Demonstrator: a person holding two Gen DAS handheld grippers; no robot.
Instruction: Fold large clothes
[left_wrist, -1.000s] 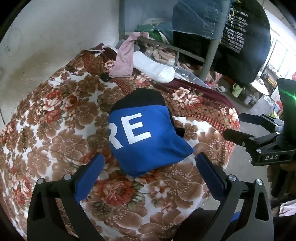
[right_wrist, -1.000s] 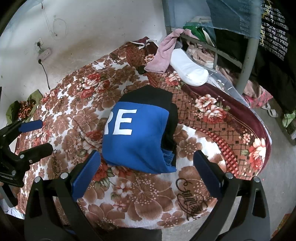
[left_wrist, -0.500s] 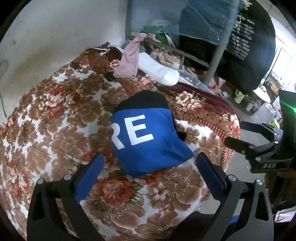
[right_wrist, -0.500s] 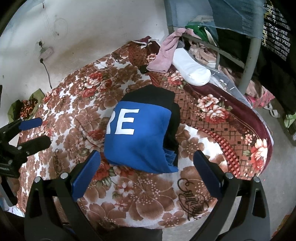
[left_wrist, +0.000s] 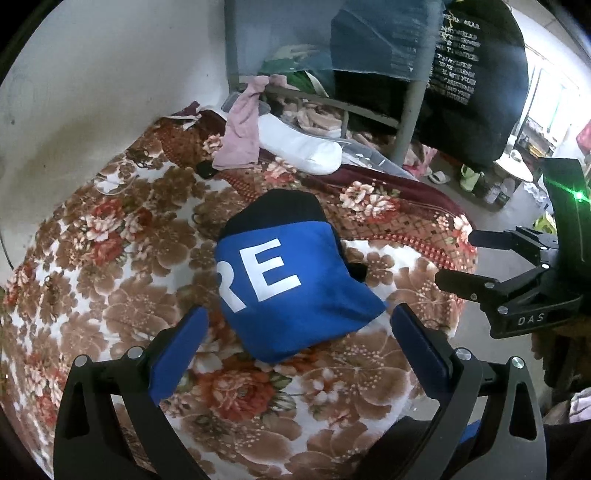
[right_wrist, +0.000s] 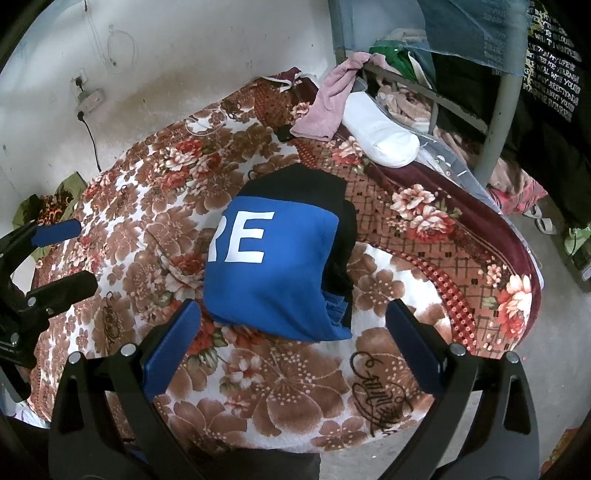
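A blue and black garment (left_wrist: 291, 280) with white letters "RE" lies folded into a compact bundle on the floral blanket (left_wrist: 110, 295); it also shows in the right wrist view (right_wrist: 277, 266). My left gripper (left_wrist: 295, 328) is open and empty, held above the bundle's near edge. My right gripper (right_wrist: 291, 325) is open and empty, also above the bundle's near edge. Each gripper shows in the other's view, the right gripper (left_wrist: 458, 258) at the right and the left gripper (right_wrist: 70, 254) at the left.
A pink cloth (right_wrist: 332, 103) and a white pillow (right_wrist: 380, 133) lie at the bed's far end by a grey metal frame (right_wrist: 498, 110). Dark clothes (left_wrist: 472, 74) hang at the right. A wall socket (right_wrist: 88, 99) is on the wall. The bed edge drops to the floor at the right.
Both grippers have drawn back and up a little from the folded bundle. The bundle has not moved.
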